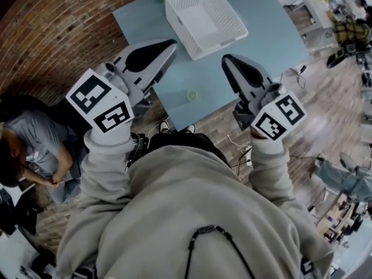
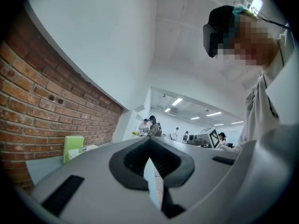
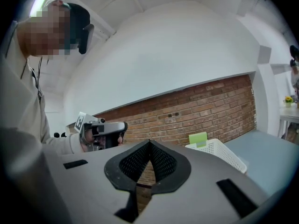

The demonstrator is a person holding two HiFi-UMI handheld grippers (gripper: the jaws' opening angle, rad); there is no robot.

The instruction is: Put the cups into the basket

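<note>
- Left gripper (image 2: 149, 141): claw pressed together, tips touching, nothing between them.
- Right gripper (image 3: 149, 143): claw also pressed together and empty.
- In the head view both grippers were held over the near edge of the table (image 1: 264, 36), left gripper (image 1: 172, 44) and right gripper (image 1: 228, 58) apart from each other, both pointing toward the far side.
- Cup (image 1: 192, 95): one small translucent cup, upright on the table close to its near edge, between the two grippers and touching neither.
- Basket (image 1: 176, 15): white, perforated, on the far part of the table, well apart from the cup; looked empty inside.
- The basket (image 3: 219, 152) also showed in the right gripper view, right of the jaws, with a green box (image 3: 198, 138) just behind it against the brick wall (image 3: 205, 108).
- A seated person (image 1: 40, 147) was at the left of the head view, off the table.
</note>
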